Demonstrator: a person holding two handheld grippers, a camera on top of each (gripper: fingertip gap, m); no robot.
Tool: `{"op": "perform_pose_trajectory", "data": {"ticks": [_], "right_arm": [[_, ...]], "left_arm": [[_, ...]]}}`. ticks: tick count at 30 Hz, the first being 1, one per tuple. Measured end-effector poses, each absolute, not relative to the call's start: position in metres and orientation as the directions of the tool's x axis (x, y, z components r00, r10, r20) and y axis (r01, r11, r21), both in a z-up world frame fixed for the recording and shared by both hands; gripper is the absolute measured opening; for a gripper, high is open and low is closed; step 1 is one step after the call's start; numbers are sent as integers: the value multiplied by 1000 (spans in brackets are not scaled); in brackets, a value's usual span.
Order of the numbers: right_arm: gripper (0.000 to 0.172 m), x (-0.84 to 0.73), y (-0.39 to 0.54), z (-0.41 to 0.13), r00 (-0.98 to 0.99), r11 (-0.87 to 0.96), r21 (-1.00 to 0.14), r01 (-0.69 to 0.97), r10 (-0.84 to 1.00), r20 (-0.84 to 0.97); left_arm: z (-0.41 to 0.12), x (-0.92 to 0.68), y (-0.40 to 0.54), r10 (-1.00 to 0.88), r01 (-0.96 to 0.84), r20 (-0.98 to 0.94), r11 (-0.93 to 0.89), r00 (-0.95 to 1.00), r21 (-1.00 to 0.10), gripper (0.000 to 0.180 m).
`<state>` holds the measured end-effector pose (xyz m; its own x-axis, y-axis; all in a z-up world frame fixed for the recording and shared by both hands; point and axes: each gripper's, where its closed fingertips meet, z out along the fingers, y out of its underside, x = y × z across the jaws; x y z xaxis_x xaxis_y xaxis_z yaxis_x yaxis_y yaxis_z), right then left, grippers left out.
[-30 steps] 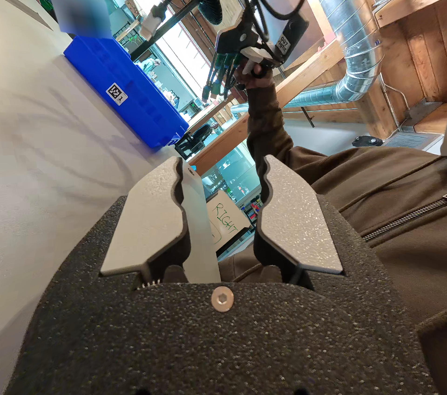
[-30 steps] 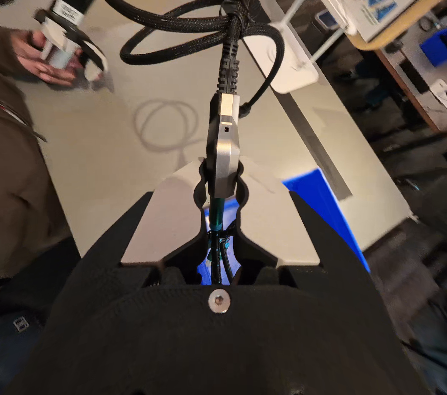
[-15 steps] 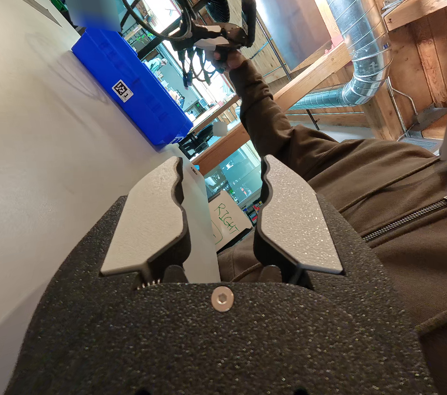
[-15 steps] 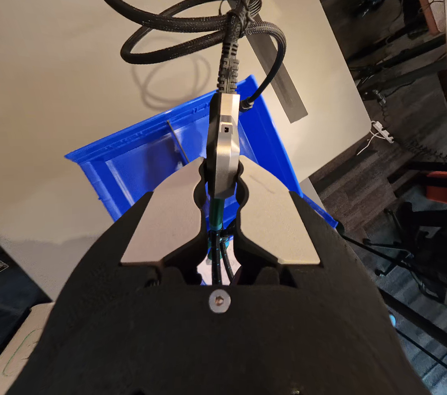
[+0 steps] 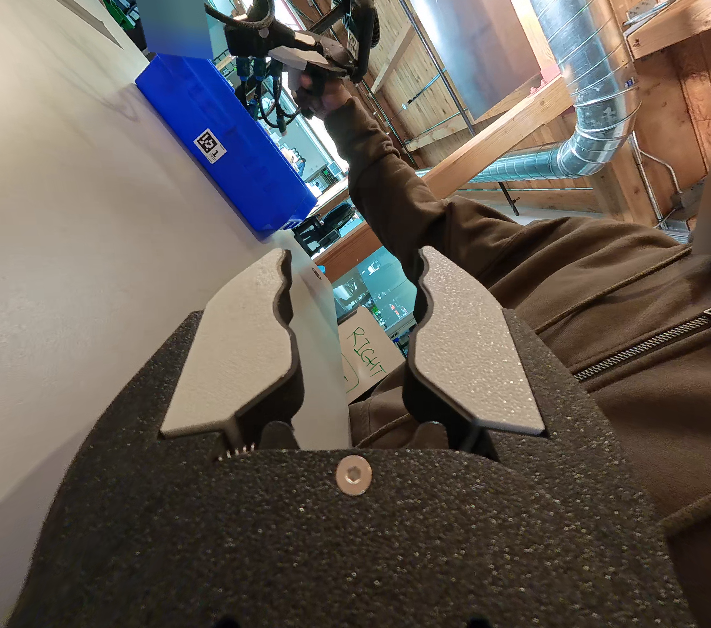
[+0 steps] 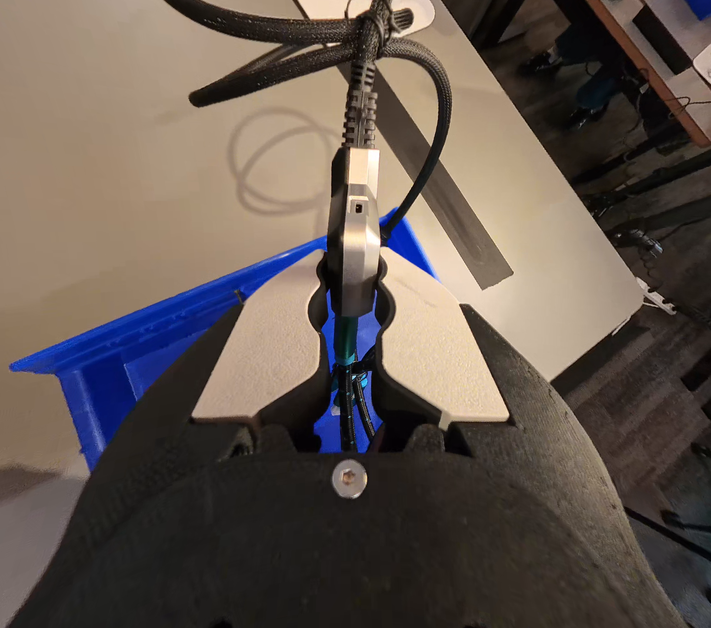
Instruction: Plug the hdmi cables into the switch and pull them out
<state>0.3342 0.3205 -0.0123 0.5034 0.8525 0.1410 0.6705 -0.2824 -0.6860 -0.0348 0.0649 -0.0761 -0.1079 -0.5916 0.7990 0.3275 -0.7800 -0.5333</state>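
The black cable (image 6: 246,28) leaves the top edge — the blue bin (image 6: 127,351) sits half-hidden.

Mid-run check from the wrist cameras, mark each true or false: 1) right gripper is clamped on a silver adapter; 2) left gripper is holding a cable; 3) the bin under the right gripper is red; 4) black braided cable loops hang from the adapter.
1) True: the right gripper has both pads pressed on the silver adapter.
2) False: the left gripper is open and empty.
3) False: the bin is blue.
4) True: the black braided cable is bundled above the adapter.
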Motion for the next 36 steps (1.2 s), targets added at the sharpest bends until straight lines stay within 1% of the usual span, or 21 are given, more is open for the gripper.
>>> {"op": "perform_pose_trajectory", "data": {"ticks": [8, 11, 14, 16, 19, 21, 23, 25, 26, 27, 29, 32, 34, 36], "right_arm": [[20, 316, 326, -37, 531, -259, -810, 526, 844, 75], [21, 319, 328, -51, 567, -277, -845, 458, 823, 38], [21, 329, 331, -52, 615, -312, -874, 373, 788, -19], [21, 336, 331, -54, 644, -360, -870, 336, 762, -66], [23, 344, 326, -62, 679, -467, -830, 306, 718, -153], [25, 347, 320, -68, 694, -542, -784, 302, 689, -210], [23, 353, 313, -77, 723, -631, -708, 316, 644, -251], [29, 362, 308, -88, 763, -702, -623, 345, 597, -250], [31, 367, 306, -91, 779, -714, -598, 364, 585, -224], [36, 370, 305, -90, 784, -708, -597, 376, 587, -203], [49, 373, 301, -76, 794, -683, -635, 360, 582, -175], [57, 381, 282, -50, 833, -646, -693, 321, 540, -117], [62, 380, 256, -37, 860, -617, -726, 304, 506, -70], [70, 367, 221, -36, 879, -597, -749, 287, 475, -42]], "left_arm": [[-76, -34, 68, -585, 333, 803, -784, -117, -523, 61], [-76, -35, 67, -587, 334, 801, -783, -117, -524, 60], [-75, -36, 67, -587, 339, 800, -782, -122, -523, 60], [-75, -37, 67, -589, 343, 798, -781, -125, -522, 60], [-74, -38, 67, -589, 347, 797, -781, -132, -520, 60], [-74, -38, 67, -589, 349, 797, -781, -136, -518, 59], [-74, -39, 67, -588, 349, 796, -782, -140, -516, 59], [-73, -38, 67, -588, 347, 796, -783, -144, -516, 59], [-73, -38, 67, -589, 346, 795, -783, -145, -517, 59], [-73, -39, 66, -591, 346, 794, -782, -146, -518, 59], [-72, -40, 66, -595, 350, 790, -779, -148, -521, 59], [-73, -44, 64, -605, 349, 786, -768, -124, -536, 59], [-75, -46, 62, -629, 341, 774, -746, -79, -571, 59], [-77, -52, 65, -661, 344, 750, -704, 2, -621, 59]]}}
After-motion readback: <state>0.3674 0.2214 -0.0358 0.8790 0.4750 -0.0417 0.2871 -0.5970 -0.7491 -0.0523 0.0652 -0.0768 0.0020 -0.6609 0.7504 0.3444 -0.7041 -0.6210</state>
